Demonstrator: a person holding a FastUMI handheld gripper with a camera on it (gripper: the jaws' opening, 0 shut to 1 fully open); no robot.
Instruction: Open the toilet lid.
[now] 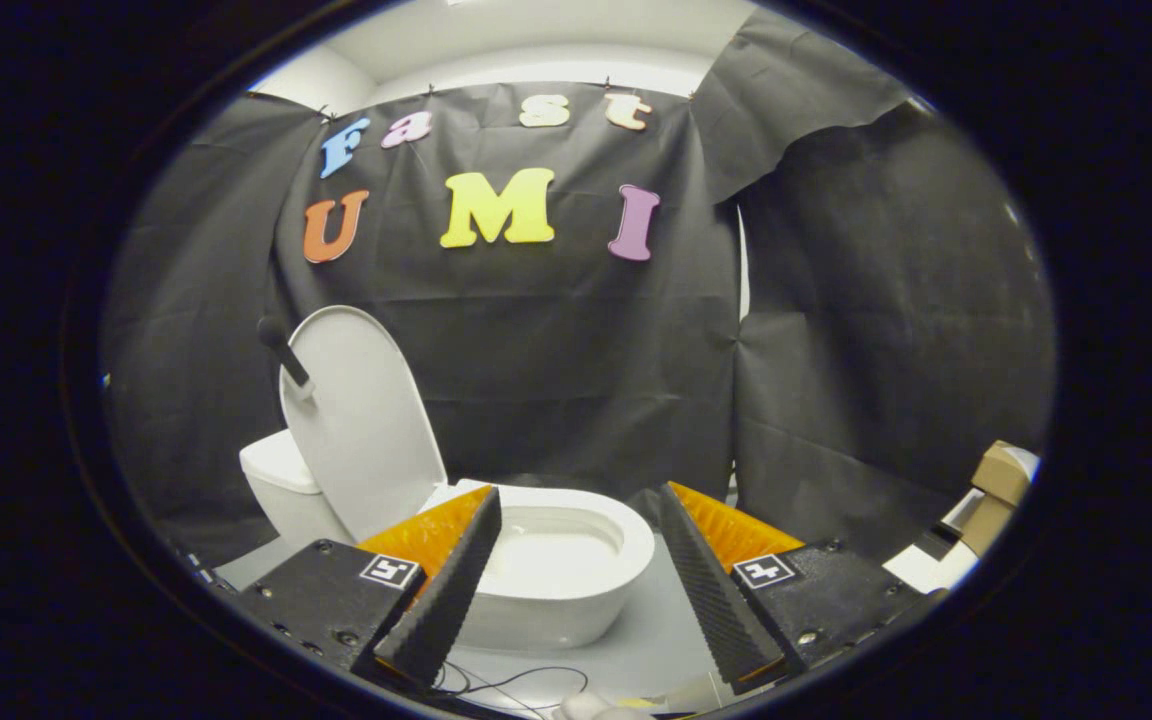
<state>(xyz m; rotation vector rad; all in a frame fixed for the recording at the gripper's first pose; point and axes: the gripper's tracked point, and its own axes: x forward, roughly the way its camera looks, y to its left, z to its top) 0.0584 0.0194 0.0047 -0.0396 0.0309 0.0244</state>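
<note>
Lid (361,420) stands raised, leaning back against the tank (276,480), a dark handle (283,352) stuck near its top edge. My gripper (576,530) hangs with jaws wide apart, holding nothing; the bowl (561,555) lies just ahead, between the fingers (456,590).

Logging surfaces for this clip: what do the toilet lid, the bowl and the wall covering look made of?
Toilet lid, raised: smooth, matte white, likely plastic. Bowl: glossier white, probably ceramic. Wall: black cloth, creased and hanging in folds. Gripper open, fingers spread before the bowl.
</note>
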